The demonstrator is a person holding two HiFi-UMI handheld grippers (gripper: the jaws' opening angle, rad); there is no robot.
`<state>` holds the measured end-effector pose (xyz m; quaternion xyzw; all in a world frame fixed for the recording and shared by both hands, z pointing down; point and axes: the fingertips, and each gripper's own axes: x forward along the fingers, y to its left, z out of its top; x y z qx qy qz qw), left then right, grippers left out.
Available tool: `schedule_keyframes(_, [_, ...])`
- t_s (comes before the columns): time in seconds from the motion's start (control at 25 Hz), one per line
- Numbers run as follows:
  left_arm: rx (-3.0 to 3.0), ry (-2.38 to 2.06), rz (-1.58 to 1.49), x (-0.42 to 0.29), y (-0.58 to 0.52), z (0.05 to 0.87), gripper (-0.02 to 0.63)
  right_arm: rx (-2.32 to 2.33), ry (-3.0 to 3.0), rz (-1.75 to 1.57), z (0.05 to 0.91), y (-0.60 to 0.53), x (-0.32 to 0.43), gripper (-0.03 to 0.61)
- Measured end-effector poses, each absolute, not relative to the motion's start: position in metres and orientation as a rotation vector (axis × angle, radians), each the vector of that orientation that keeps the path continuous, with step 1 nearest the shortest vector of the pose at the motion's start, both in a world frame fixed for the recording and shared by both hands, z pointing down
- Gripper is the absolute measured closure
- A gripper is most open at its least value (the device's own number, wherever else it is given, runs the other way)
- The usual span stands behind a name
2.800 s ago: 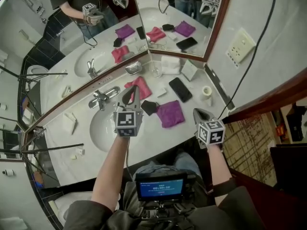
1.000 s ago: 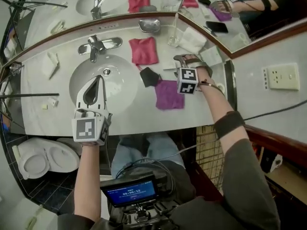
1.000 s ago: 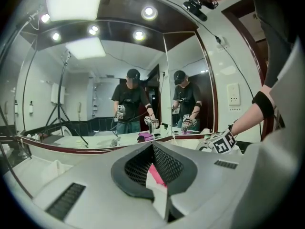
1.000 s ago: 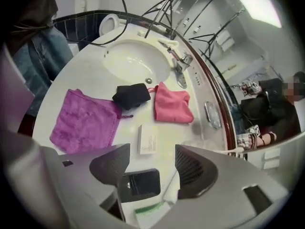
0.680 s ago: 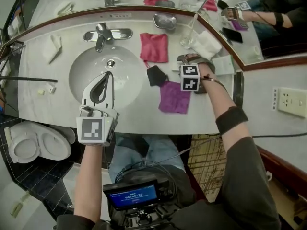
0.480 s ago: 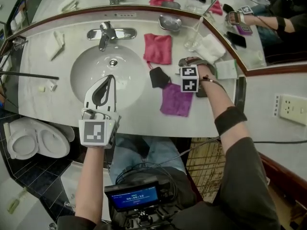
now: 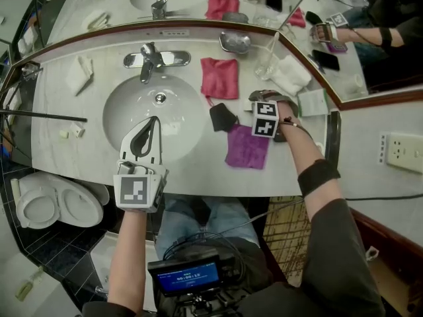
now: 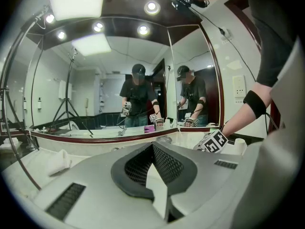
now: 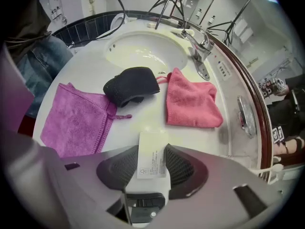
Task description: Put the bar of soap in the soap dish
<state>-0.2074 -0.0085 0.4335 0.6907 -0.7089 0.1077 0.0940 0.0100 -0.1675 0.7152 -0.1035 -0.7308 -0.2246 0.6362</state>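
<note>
A white wrapped bar of soap [image 9: 152,157] lies flat on the counter between the pads of my right gripper [image 9: 152,147]. That gripper's jaws have just been closing, and the pads now touch both long sides of the bar. In the head view the right gripper [image 7: 266,103] points steeply down beside the black pouch [image 7: 223,116] and hides the soap. The silver soap dish [image 7: 234,42] sits at the back by the mirror, and also appears as an empty soap dish [image 9: 244,114]. My left gripper [image 7: 152,123] is shut and holds nothing, above the front of the sink basin [image 7: 132,98].
A pink cloth [image 7: 219,78] lies between the soap and the dish. A purple cloth [image 7: 246,147] is at the counter's front. A faucet [image 7: 151,57], a glass [image 7: 266,65], a folded white towel [image 7: 289,74] and a small box [image 7: 310,102] stand around.
The right gripper came from the counter's front edge to the spot beside the black pouch and sank onto the counter. The left gripper stays over the basin's front, slightly lower.
</note>
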Motion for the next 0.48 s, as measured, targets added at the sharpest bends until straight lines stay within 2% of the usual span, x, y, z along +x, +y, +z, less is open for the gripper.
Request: schedule_keyframes(0.48, [2.064,-2.082,0.337,-0.213,-0.016,0.434,0.614,0.045,-1.95,-0.29,0.665,-0.184,-0.024,0.382])
